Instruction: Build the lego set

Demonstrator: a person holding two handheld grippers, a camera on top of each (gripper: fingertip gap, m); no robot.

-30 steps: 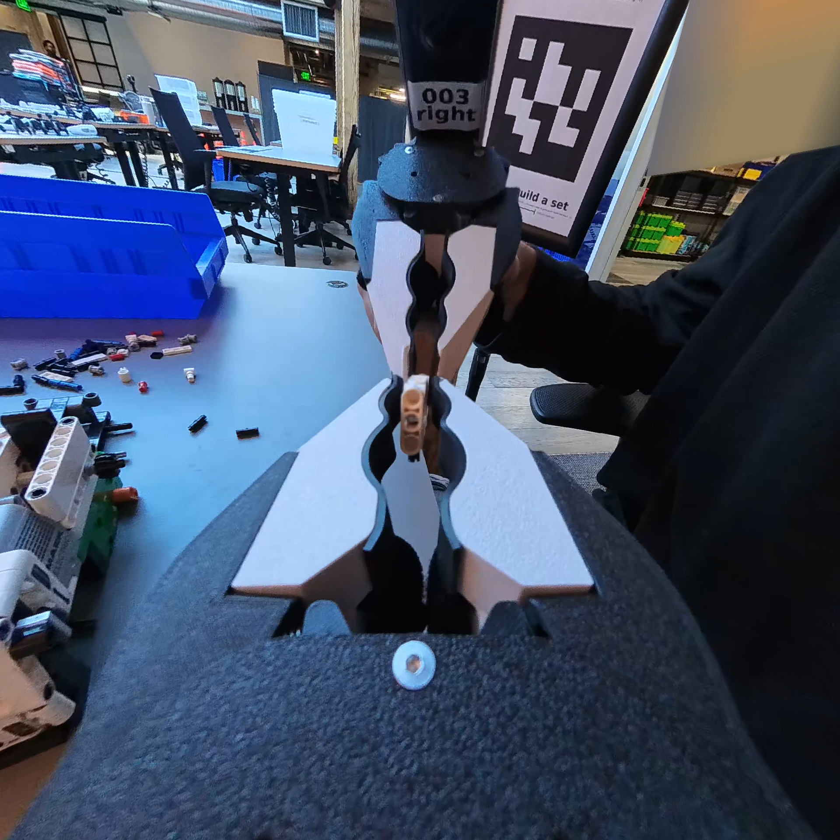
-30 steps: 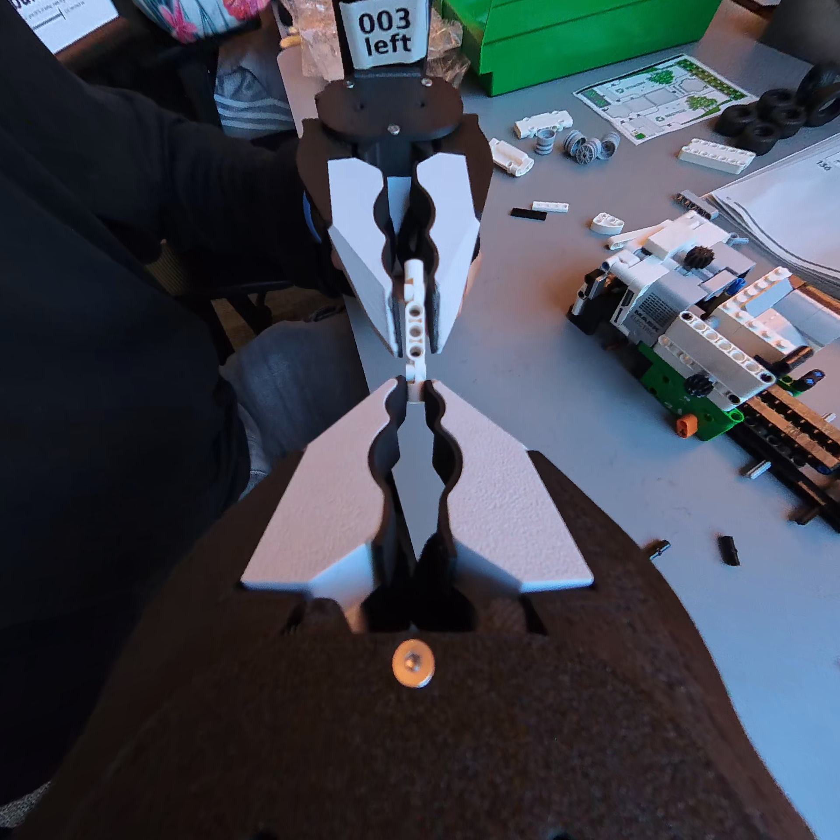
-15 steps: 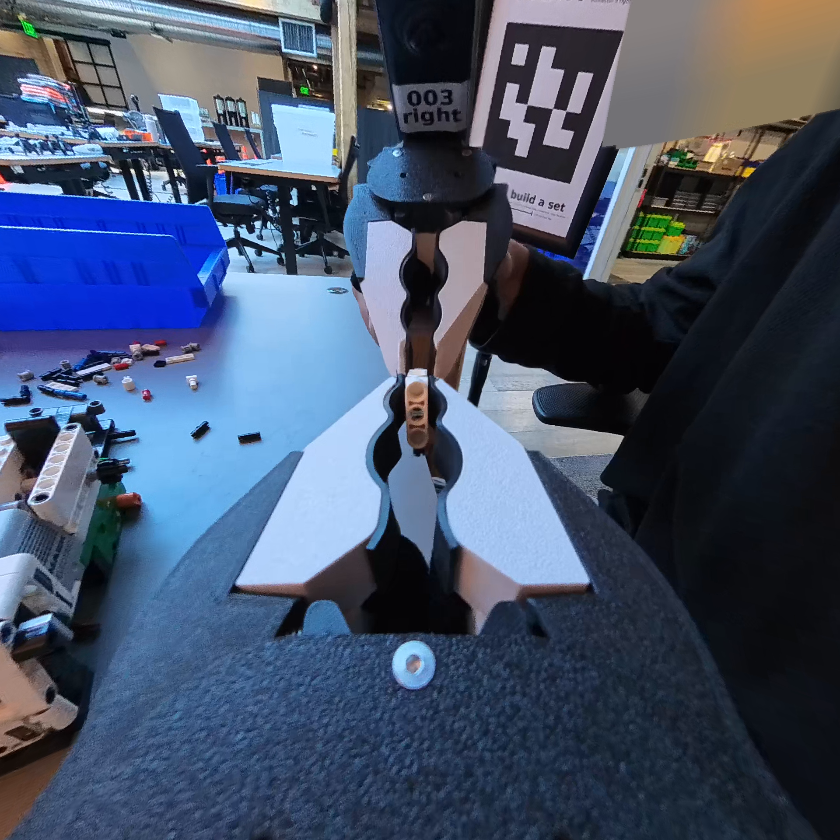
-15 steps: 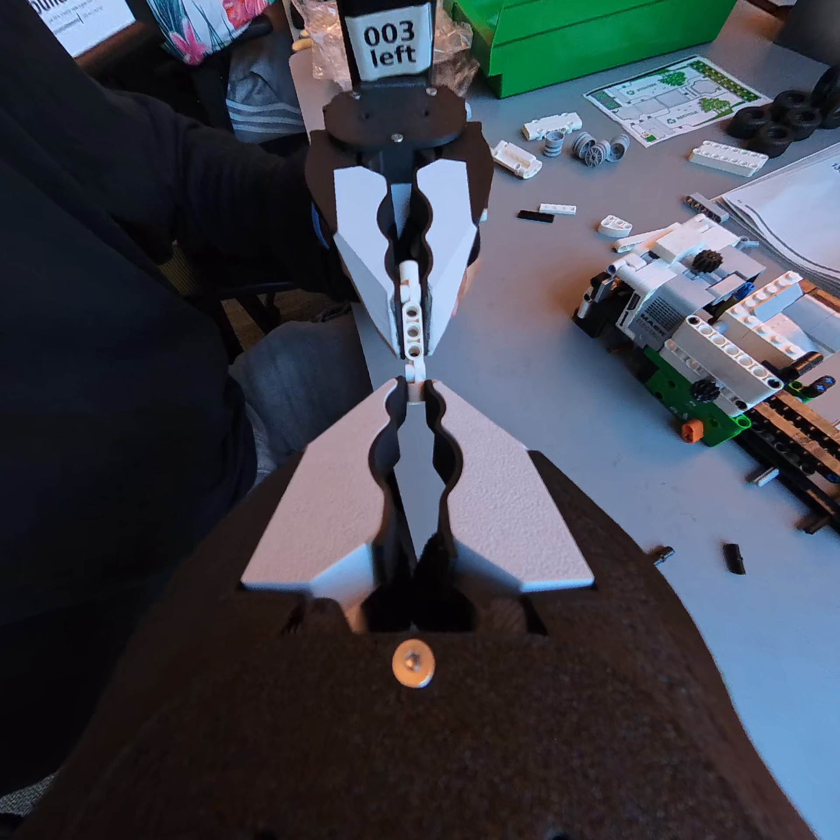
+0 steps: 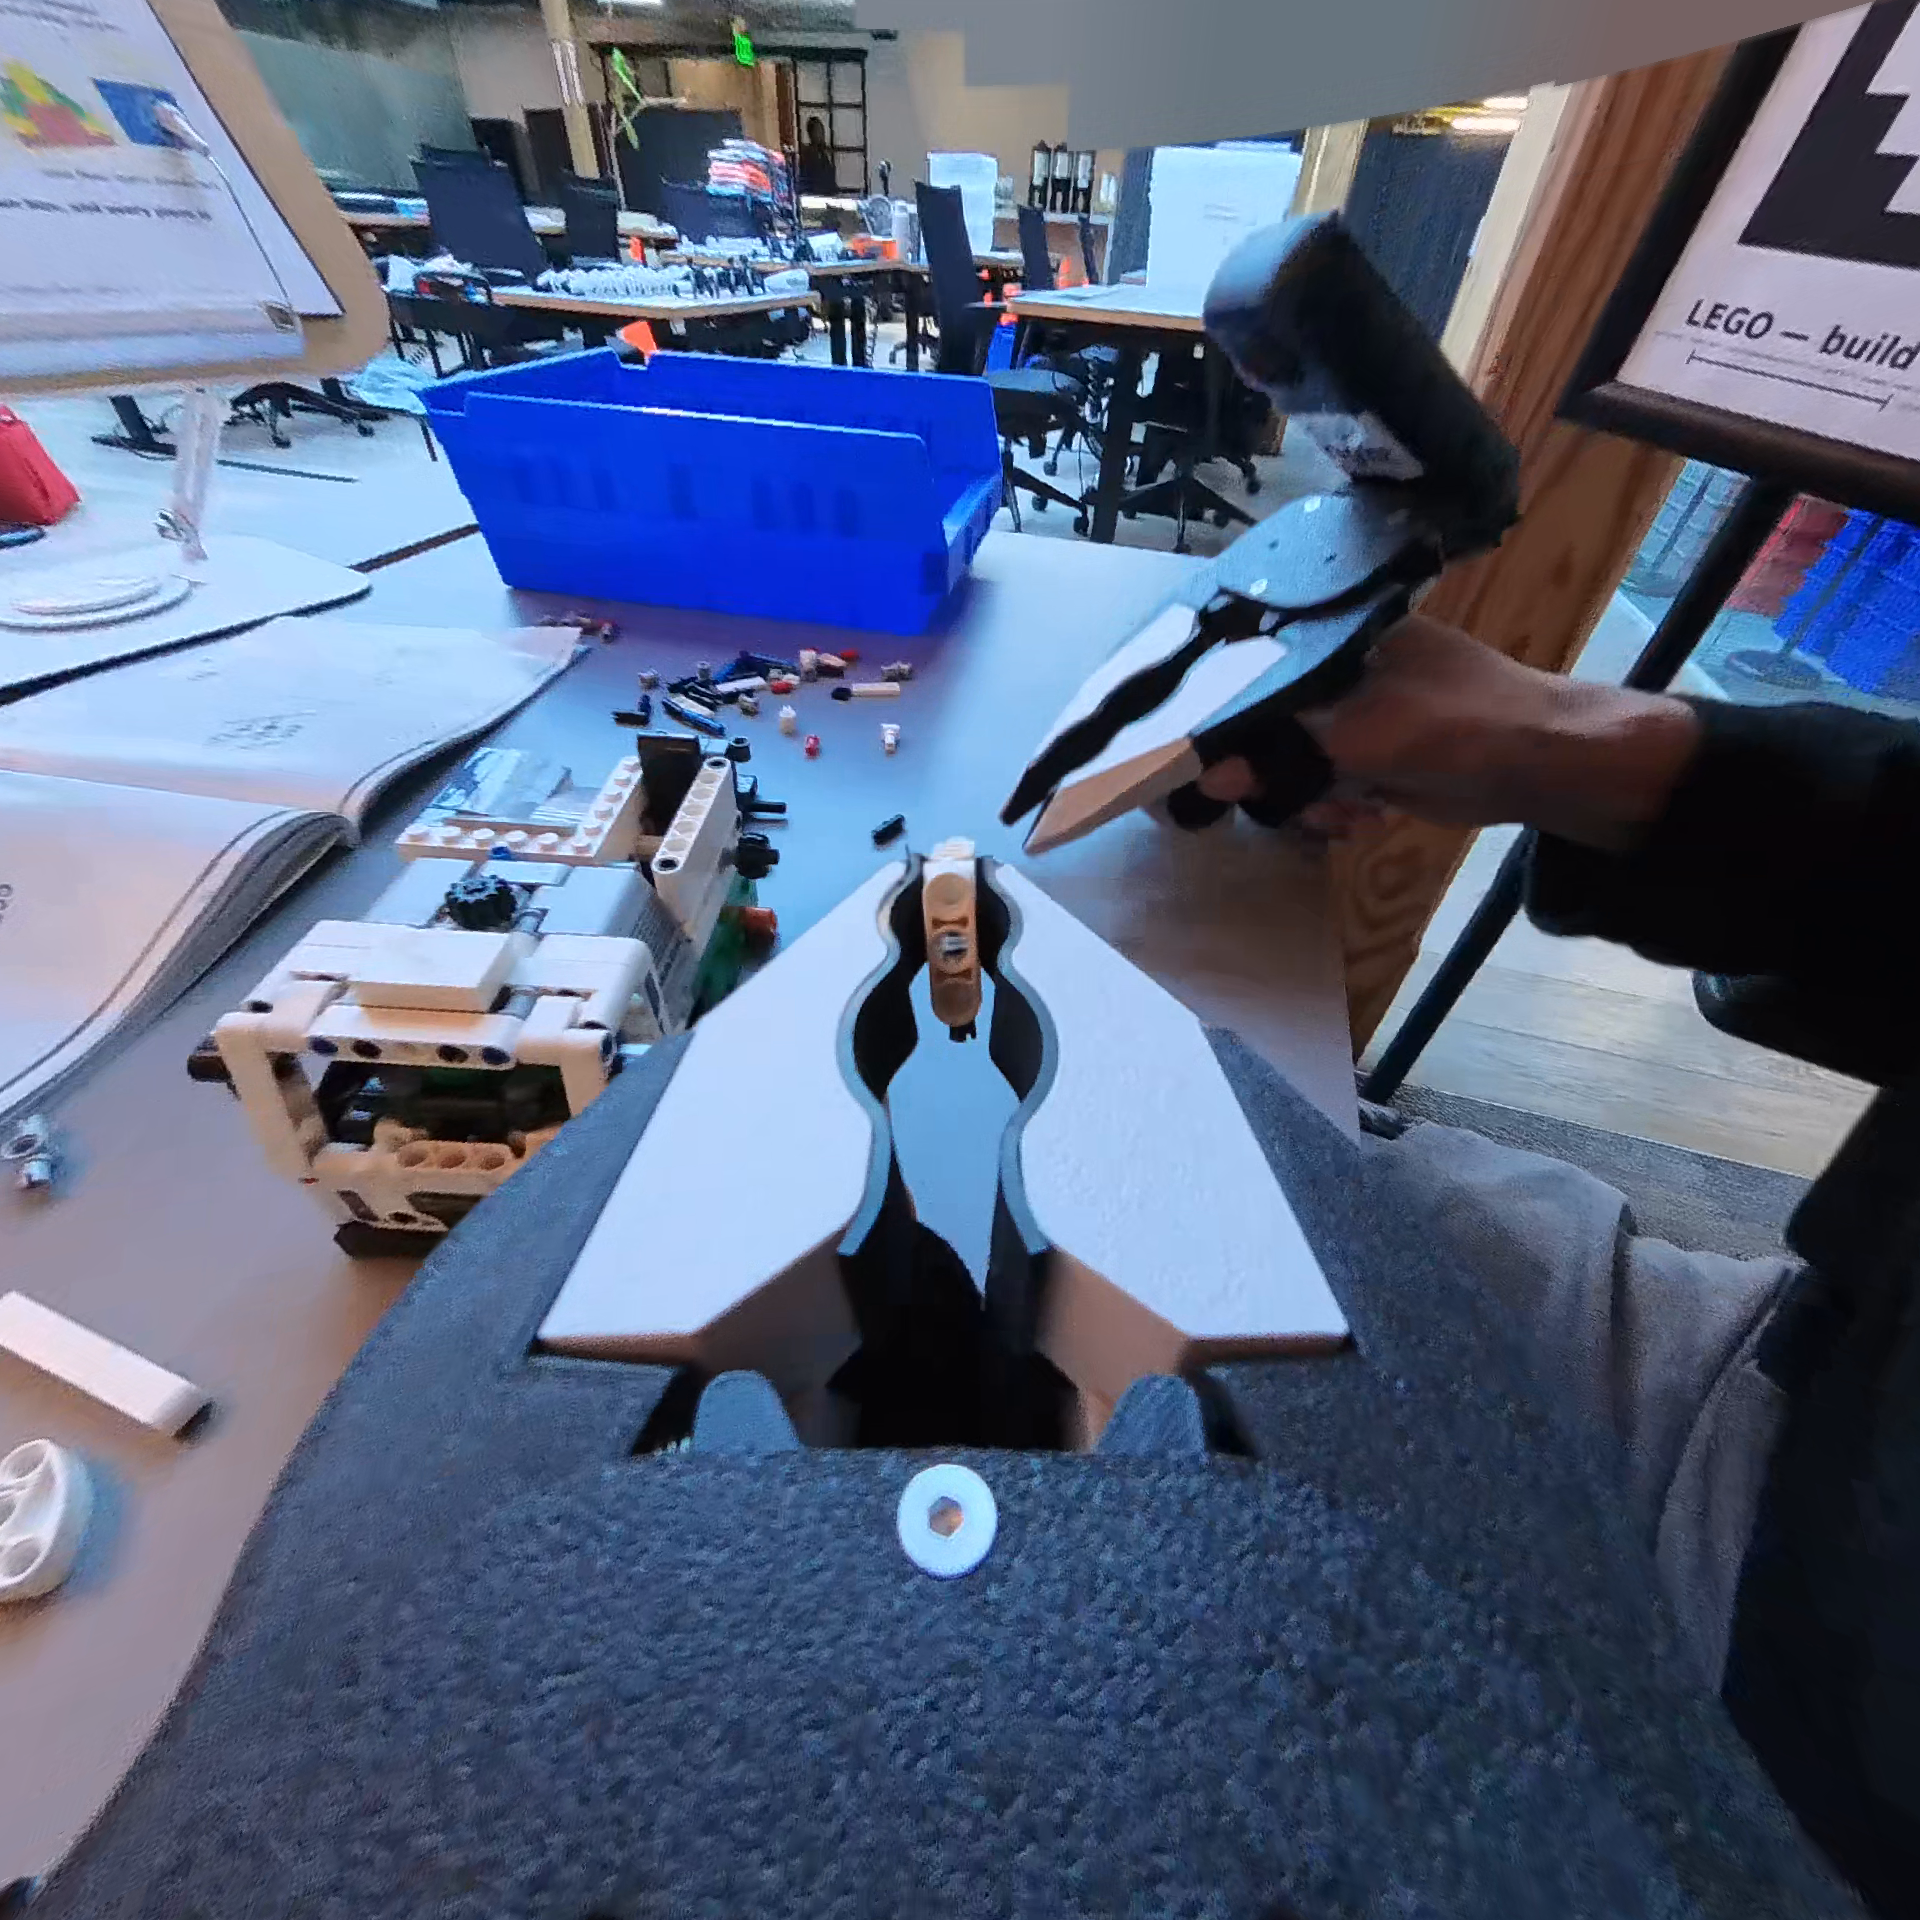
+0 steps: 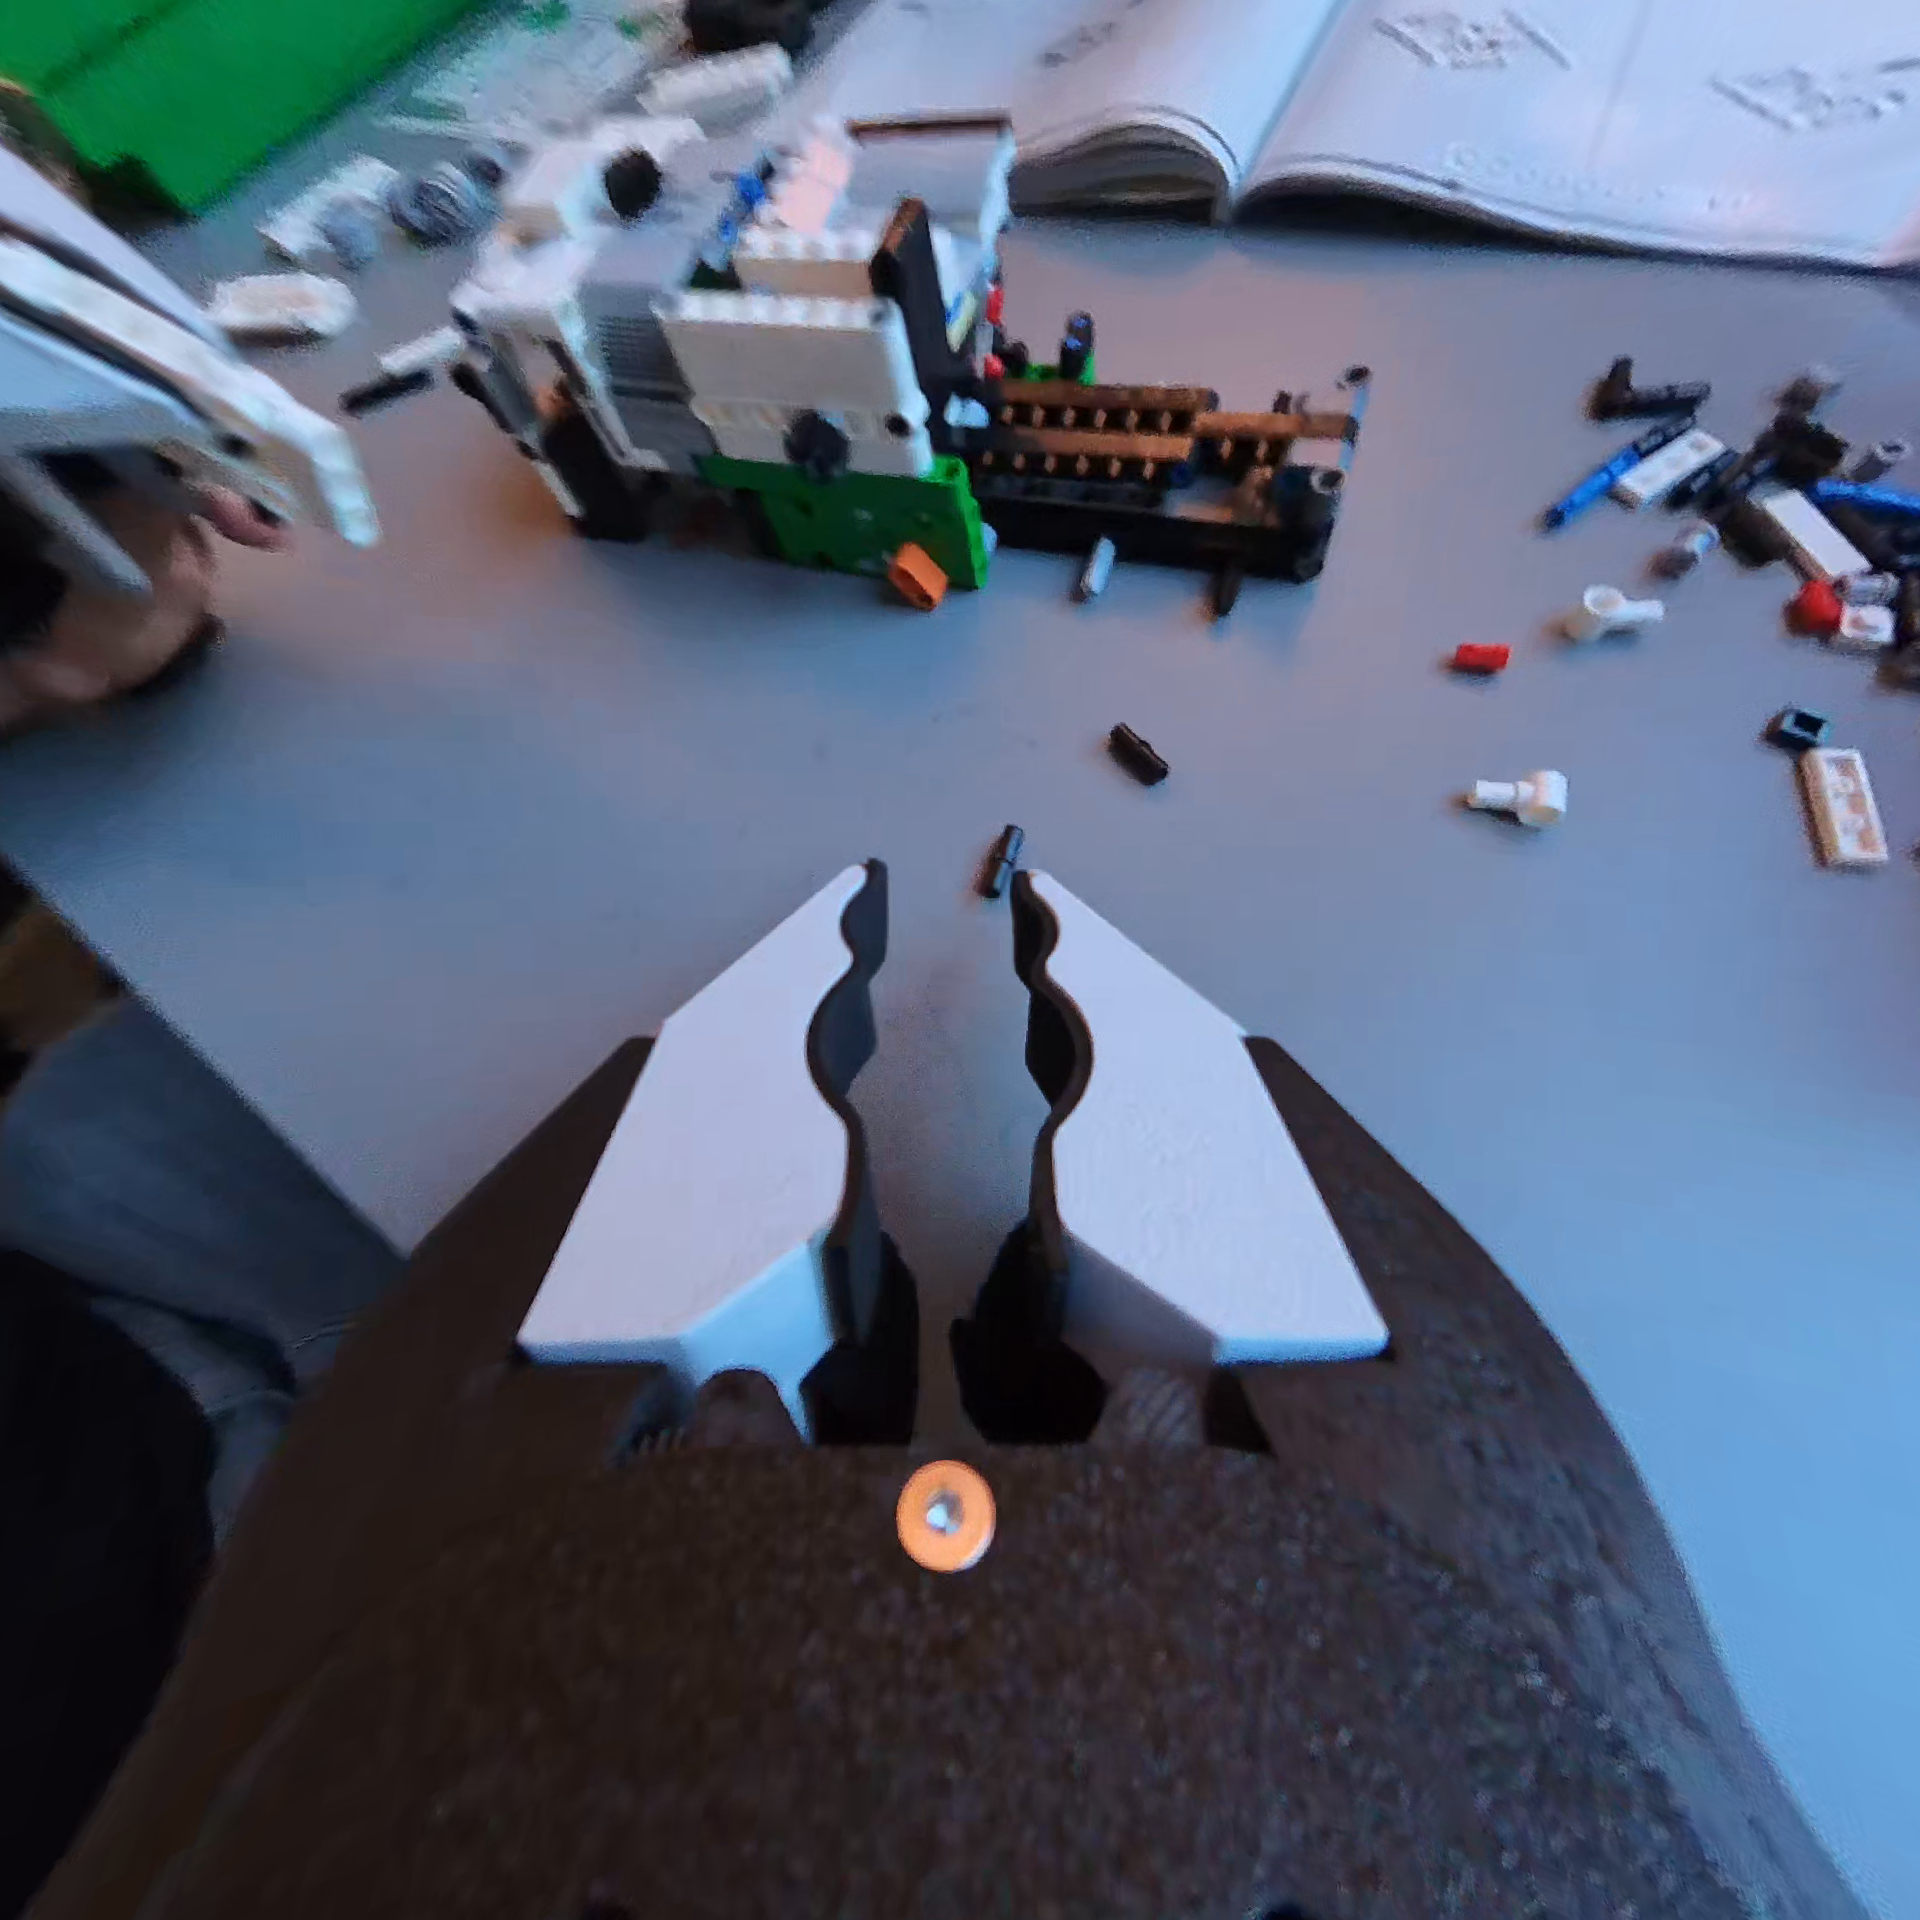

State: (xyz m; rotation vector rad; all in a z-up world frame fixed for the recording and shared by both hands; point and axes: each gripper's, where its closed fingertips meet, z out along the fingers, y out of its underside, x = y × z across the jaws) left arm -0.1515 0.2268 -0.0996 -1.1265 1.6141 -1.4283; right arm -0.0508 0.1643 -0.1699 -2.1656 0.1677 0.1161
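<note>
My left gripper is shut on a short white holed beam that stands upright between its fingertips, a dark pin in one of its holes. The half-built white, green and black vehicle sits on the table to its left; it also shows in the right wrist view. My right gripper is open and empty, low over the grey table, with a small black pin just beyond its right fingertip. The right gripper also shows in the left wrist view, pointing down-left.
A second black pin lies farther out. Several small loose parts are scattered at the right. An open instruction booklet lies behind the model. A blue bin stands at the back, and a green bin at far left. Across from one pair of fingers to the other is roughly 15 cm.
The two grippers were tip to tip on the beam. Now the right gripper has let go, opened and swung down toward the table; the left gripper has turned toward the model, still holding the beam.
</note>
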